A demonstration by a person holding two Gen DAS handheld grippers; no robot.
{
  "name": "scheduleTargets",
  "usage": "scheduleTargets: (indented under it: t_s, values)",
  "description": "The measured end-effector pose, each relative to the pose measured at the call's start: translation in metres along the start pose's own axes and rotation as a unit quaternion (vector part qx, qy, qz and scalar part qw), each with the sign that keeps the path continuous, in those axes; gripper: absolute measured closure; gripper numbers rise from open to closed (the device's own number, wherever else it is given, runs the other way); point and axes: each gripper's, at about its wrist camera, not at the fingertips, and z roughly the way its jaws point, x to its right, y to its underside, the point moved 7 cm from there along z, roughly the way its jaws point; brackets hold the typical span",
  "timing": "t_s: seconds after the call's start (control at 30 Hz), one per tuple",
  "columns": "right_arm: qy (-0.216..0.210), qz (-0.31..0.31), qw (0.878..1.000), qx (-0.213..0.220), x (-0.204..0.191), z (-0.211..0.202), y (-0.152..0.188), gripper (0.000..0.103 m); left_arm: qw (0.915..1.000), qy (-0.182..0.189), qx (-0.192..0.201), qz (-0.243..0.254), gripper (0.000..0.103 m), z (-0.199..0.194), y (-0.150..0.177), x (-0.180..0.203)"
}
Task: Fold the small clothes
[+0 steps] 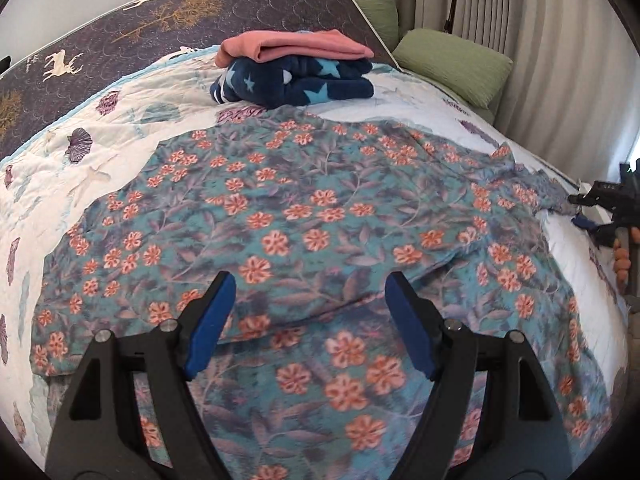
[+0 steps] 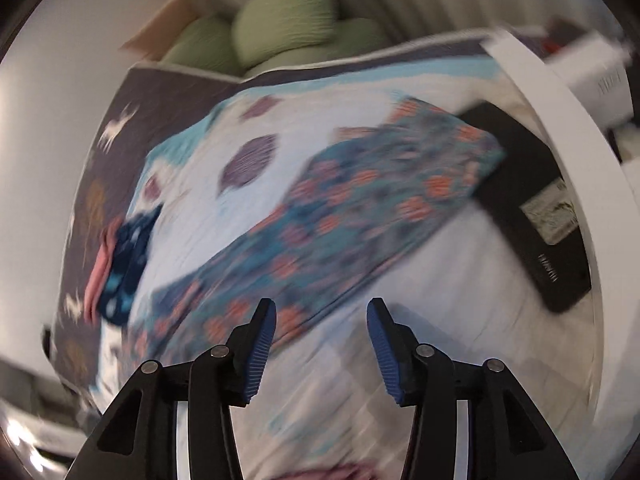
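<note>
White shell-print quilt [image 1: 120, 92] carries the floral garment [image 1: 304, 216], spread flat directly ahead of and beneath the left gripper [image 1: 308, 284], jaws apart and empty. Right gripper [image 2: 322, 310] (blurred view) also gapes, garment ahead-left.

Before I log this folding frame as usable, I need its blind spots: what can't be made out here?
- Right wrist view: motion blur smears the floral garment, so its edges are unreadable.
- Left wrist view: the left gripper, jaws open, covers the garment's near hem.
- Left wrist view: the right gripper is cut by the frame edge; its jaws are unclear there.
- Left wrist view: the pink folded cloth hides the top of the star blanket.
</note>
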Motion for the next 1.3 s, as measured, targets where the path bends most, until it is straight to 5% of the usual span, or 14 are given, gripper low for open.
scheduleTargets:
  t_s: [0.17,0.23,0.3,0.4,0.47,0.6,0.7,0.87,1.0,1.17,1.3]
  values:
    - [-0.014,0.052,0.998,0.022,0.005,0.02,-0.025,0.04,0.9995,0.006,0.006,-0.031,0.026,-0.003,-0.002,-0.005]
    - [-0.009,0.061,0.997,0.036,0.002,0.028,-0.034,0.042,0.9991,0.007,0.004,-0.043,0.026,-0.002,-0.001,-0.008]
    - [-0.016,0.054,0.997,0.045,-0.009,0.035,-0.042,0.096,0.9987,0.004,0.002,-0.05,0.026,-0.002,-0.001,-0.013]
    - [-0.051,0.02,0.996,0.066,-0.046,0.024,-0.045,0.098,0.9979,0.005,0.005,-0.064,0.026,-0.005,-0.001,-0.021]
    - [-0.096,-0.055,0.99,0.088,-0.104,0.003,-0.033,0.098,0.9966,0.009,0.008,-0.082,0.026,-0.006,-0.001,-0.029]
    - [-0.179,-0.228,0.954,0.078,-0.225,-0.03,0.037,0.096,0.9935,0.016,0.007,-0.113,0.026,-0.007,0.004,-0.041]
    - [-0.229,-0.37,0.9,0.032,-0.303,-0.038,0.137,0.095,0.9907,0.02,0.014,-0.134,0.026,-0.016,0.011,-0.055]
    - [-0.193,-0.5,0.84,-0.081,-0.323,0.012,0.271,0.095,0.9798,0.054,0.008,-0.193,0.022,-0.026,0.027,-0.081]
    - [-0.162,-0.503,0.834,-0.158,-0.299,0.046,0.307,0.095,0.9661,0.109,0.001,-0.234,0.022,-0.029,0.037,-0.088]
    - [-0.163,-0.504,0.833,-0.161,-0.286,0.041,0.309,0.091,0.9452,0.174,-0.024,-0.275,0.022,-0.02,0.042,-0.082]
    - [-0.168,-0.502,0.832,-0.164,-0.275,0.032,0.31,0.086,0.94,0.192,-0.046,-0.279,0.022,-0.008,0.039,-0.07]
